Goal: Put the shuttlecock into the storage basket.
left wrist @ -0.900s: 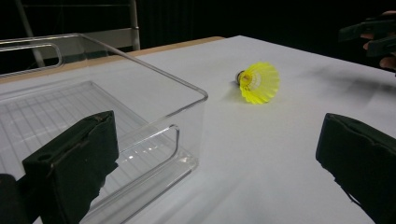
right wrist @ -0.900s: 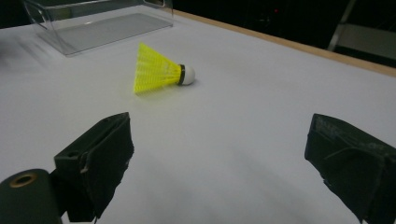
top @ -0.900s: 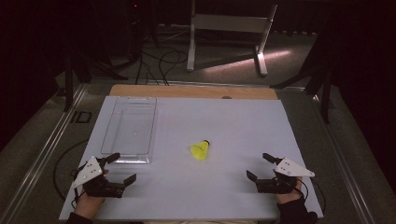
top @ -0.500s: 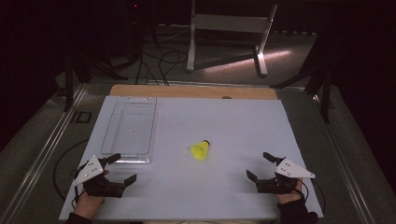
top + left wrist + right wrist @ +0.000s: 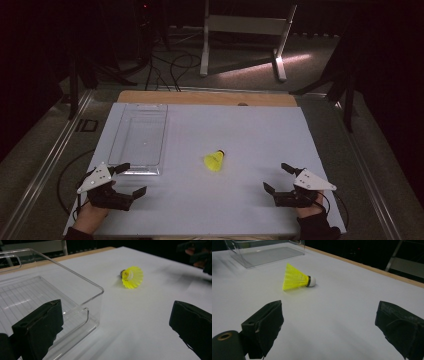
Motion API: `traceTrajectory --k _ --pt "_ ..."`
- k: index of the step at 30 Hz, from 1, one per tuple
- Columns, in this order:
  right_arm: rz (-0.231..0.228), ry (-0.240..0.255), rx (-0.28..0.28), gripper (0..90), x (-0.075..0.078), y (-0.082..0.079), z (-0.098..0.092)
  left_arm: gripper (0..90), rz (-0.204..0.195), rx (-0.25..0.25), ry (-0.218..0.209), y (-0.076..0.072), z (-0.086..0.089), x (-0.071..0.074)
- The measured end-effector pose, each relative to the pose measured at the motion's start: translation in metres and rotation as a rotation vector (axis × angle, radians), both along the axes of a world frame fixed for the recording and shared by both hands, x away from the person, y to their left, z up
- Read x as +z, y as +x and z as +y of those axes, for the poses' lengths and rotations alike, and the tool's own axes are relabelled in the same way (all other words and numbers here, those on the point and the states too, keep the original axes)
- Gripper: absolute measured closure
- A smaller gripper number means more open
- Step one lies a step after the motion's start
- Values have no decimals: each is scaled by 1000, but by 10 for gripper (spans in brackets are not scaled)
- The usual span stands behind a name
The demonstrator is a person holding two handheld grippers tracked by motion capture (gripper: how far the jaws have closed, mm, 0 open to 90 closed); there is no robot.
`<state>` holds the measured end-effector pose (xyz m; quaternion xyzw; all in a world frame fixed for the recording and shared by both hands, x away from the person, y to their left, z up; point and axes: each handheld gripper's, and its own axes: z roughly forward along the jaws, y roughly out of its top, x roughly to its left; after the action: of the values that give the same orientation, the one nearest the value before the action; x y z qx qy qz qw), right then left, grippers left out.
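Yellow plastic, lying on its side — the shuttlecock (image 5: 214, 160) rests mid-tabletop (image 5: 240, 130), just right of the clear tray (image 5: 138, 141). Its long axis runs away from me, cork at the far end, skirt towards me. My right tool (image 5: 278, 178) sits a little nearer it than my left tool (image 5: 131, 178); both are spread wide, holding nothing. I'd judge the right hand better placed — reaching forward and leftward.
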<state>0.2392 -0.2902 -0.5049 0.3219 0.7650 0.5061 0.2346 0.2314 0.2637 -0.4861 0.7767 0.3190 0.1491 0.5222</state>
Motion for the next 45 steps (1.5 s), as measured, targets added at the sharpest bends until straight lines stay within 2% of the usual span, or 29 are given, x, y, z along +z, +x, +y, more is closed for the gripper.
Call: traceTrajectory --k 2,5,7,11,14,17,24,35,40,45 --pt "-5 -5 2 78 0 0 0 1 7 -13 28 1 0 6" --pt "-12 -4 2 78 1 0 1 1 23 -36 44 3 0 14" --pt "-14 -2 4 78 1 -1 1 1 31 -49 74 4 1 19" --pt "-15 -3 7 78 1 -1 1 1 49 -79 106 7 1 25" --pt "-12 -4 11 78 1 -1 1 1 77 -109 127 9 -1 27" --pt "-12 -5 14 78 1 -1 2 0 104 -147 170 11 -3 29" --pt "-6 -8 24 78 1 0 3 1 144 -188 243 14 -8 34" --pt "-3 -10 28 79 1 0 3 1 207 -232 366 19 -19 39" --pt "-3 -12 31 86 1 0 3 1 225 -252 397 21 -23 41" --pt "-4 -15 31 86 1 0 3 1 262 -261 431 23 -27 41"
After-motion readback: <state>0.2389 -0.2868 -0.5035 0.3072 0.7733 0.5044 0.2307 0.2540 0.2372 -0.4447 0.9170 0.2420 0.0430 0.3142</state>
